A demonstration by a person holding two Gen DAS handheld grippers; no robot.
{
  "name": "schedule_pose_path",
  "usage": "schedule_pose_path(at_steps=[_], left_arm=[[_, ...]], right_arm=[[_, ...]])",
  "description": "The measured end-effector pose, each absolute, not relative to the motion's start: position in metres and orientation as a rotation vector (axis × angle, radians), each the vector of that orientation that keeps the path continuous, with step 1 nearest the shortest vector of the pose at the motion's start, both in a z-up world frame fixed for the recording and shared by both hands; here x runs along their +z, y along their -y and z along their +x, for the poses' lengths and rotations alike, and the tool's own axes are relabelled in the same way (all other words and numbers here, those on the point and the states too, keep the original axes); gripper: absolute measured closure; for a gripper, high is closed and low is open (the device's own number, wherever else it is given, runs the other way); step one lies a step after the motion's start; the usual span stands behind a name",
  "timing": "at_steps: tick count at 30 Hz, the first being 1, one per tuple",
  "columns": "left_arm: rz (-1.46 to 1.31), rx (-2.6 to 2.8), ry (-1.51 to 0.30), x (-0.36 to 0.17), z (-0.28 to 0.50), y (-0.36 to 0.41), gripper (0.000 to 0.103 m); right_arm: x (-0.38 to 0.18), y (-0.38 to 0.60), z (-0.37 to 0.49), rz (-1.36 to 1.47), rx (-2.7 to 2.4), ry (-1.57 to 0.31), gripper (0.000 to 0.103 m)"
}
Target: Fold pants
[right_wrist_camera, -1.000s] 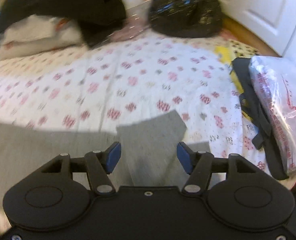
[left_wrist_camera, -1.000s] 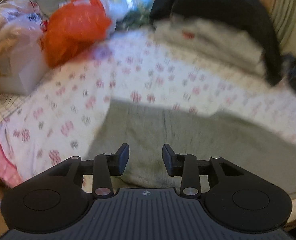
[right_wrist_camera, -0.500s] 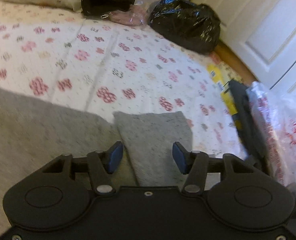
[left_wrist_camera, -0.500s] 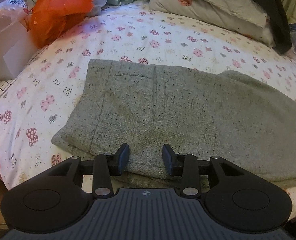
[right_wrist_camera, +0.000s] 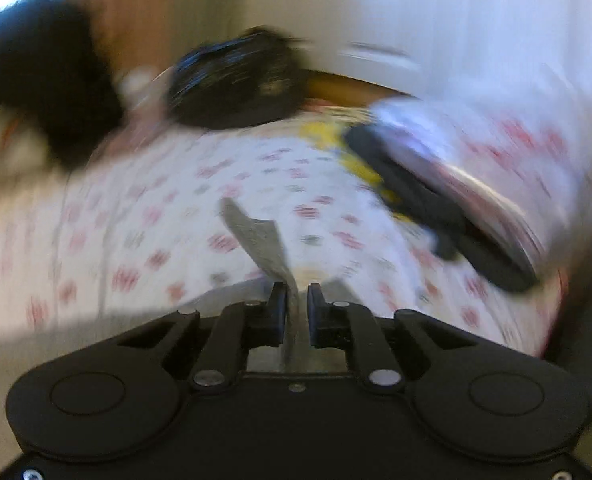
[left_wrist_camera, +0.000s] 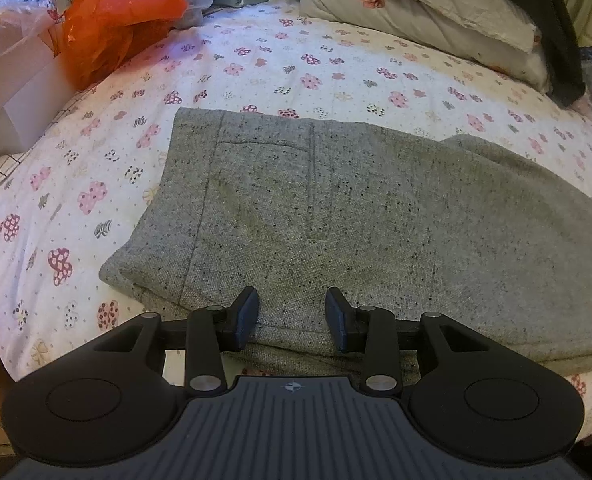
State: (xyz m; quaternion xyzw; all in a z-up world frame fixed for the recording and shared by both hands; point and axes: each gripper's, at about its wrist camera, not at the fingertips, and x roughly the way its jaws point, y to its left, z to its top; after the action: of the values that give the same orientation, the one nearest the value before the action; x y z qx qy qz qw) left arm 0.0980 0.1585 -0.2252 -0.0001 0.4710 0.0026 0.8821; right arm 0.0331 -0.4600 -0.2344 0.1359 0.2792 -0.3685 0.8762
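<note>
Change since half a second ago: on my right side the fingers have drawn together on the pant-leg end that lay flat between them, and that view has gone from sharp to heavily smeared; my left view shows almost the same scene as before.
Right gripper (right_wrist_camera: 296, 304): I read it as clamped on a strip of the grey pants (right_wrist_camera: 262, 240), the cloth rising out between the pads as a narrow, tilted flap above the bedsheet (right_wrist_camera: 144, 216).
Left gripper (left_wrist_camera: 292, 318): fingers spread apart, holding nothing, poised just over the near hem at the waist end.
Pants, left view: the grey pants (left_wrist_camera: 335, 216) lie flat across the floral bedsheet (left_wrist_camera: 96, 168), waistband toward the left, legs running off to the right; a second layer shows under the near edge.
Contact, left side: I cannot tell whether the pads touch the fabric.
Surroundings, left view: an orange plastic bag (left_wrist_camera: 124, 12) sits at the far left corner of the bed, a pale pillow (left_wrist_camera: 435, 12) at the far right.
Surroundings, right view: a black bag (right_wrist_camera: 236, 80) lies beyond the sheet, too blurred for detail.
</note>
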Motion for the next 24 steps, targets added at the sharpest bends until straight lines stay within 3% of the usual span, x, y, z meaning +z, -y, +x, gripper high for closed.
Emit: schedule_pose_path(at_steps=[4, 9, 13, 14, 24], left_arm=[[-0.026, 0.004, -0.985, -0.224, 0.099, -0.162, 0.067], [-0.048, 0.008, -0.993, -0.222, 0.100, -0.167, 0.067], [-0.049, 0.005, -0.998, -0.220, 0.099, -0.167, 0.067], [-0.047, 0.005, -0.998, -0.220, 0.098, -0.166, 0.067], [-0.048, 0.002, -0.998, -0.222, 0.098, -0.166, 0.066]], right_arm=[[-0.235, 0.493, -0.005, 0.497, -0.888, -0.537, 0.081], [-0.253, 0.517, -0.021, 0.599, -0.929, -0.654, 0.080], [-0.254, 0.525, -0.033, 0.780, -0.735, -0.588, 0.046], [-0.256, 0.528, -0.036, 0.834, -0.692, -0.571, 0.044], [-0.288, 0.554, -0.048, 1.135, -0.699, -0.527, 0.049]])
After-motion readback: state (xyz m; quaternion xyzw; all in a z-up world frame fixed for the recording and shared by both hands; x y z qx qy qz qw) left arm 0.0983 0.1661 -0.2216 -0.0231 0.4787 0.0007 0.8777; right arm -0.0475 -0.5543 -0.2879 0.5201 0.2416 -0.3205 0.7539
